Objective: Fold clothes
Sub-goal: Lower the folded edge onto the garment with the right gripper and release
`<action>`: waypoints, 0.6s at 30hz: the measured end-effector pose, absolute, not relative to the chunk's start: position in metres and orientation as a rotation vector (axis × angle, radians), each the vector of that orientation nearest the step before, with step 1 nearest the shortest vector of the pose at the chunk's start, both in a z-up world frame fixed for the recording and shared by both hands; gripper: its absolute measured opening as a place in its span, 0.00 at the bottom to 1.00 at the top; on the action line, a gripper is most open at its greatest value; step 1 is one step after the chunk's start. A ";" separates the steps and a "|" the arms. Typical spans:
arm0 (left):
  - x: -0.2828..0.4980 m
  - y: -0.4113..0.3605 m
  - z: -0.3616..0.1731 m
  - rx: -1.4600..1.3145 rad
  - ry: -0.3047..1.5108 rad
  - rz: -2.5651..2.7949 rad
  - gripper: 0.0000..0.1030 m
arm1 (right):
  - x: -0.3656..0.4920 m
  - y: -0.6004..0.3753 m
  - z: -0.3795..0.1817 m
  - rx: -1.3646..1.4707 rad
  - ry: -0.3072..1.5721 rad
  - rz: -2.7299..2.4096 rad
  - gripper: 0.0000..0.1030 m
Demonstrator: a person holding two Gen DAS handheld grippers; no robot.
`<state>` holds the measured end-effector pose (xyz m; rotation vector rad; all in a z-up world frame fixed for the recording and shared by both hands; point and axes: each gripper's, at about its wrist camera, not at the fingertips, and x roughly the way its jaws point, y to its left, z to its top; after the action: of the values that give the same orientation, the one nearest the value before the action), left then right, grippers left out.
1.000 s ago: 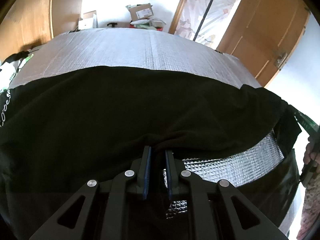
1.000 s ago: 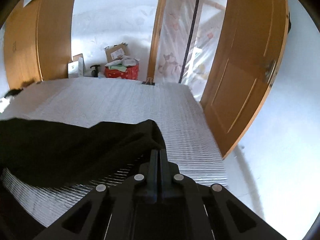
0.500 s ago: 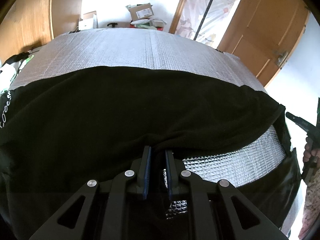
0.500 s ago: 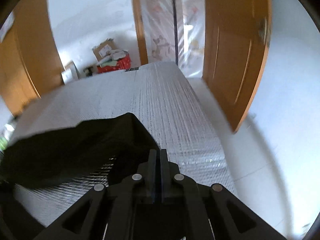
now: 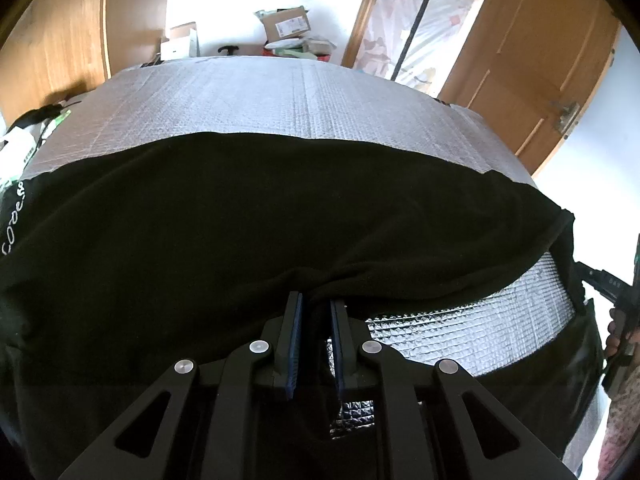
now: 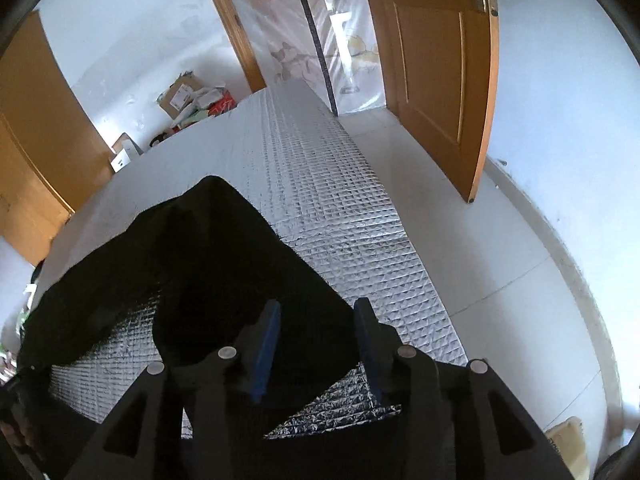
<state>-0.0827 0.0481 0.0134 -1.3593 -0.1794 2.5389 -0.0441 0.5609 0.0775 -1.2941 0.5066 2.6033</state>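
i see a wide table covered in silver quilted foil sheeting (image 5: 304,104), running away from me toward the far white wall (image 5: 224,4). most of its near half lies under the large black fabric garment (image 5: 240,232), spread flat across the width, with small white lettering at its left edge. the garment's near hem is lifted and folded over, so a strip of bare foil shows beneath it on my right side.

wooden orange-brown doors (image 6: 440,64) stand open on the right, and a heap of cardboard boxes and packets (image 5: 288,32) sits on the floor beyond the table's far end.

my left gripper (image 5: 314,332) has its fingers (image 5: 294,336) close together, clamped on a bunched fold of the garment's near hem.

my right gripper (image 6: 316,340) sits over the garment's right corner; its blue-padded fingers (image 6: 266,344) are opening, well apart, with the black cloth lying between and below them but not pressed by either pad. in the left view, the hand holding that gripper shows at the right edge (image 5: 620,332).
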 end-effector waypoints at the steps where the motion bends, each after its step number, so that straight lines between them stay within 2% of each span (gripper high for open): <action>1: -0.083 0.048 0.013 -1.360 -0.179 2.539 0.13 | -0.044 0.559 0.077 -1.298 0.493 2.598 0.37; 3: -0.083 0.048 0.013 -1.360 -0.180 2.541 0.13 | -0.046 0.556 0.077 -1.299 0.465 2.594 0.35; 5: -0.083 0.048 0.013 -1.361 -0.180 2.542 0.13 | -0.049 0.553 0.080 -1.310 0.447 2.608 0.20; 8: -0.083 0.048 0.013 -1.362 -0.180 2.543 0.13 | -0.052 0.549 0.082 -1.332 0.430 2.631 0.05; 18: -0.084 0.049 0.014 -1.368 -0.175 2.546 0.13 | -0.047 0.567 0.095 -1.222 0.422 2.612 0.04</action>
<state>-0.0835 0.0489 0.0141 -1.3677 -0.1754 2.5458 -0.0469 0.5668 0.0950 -1.2224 0.4224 2.6121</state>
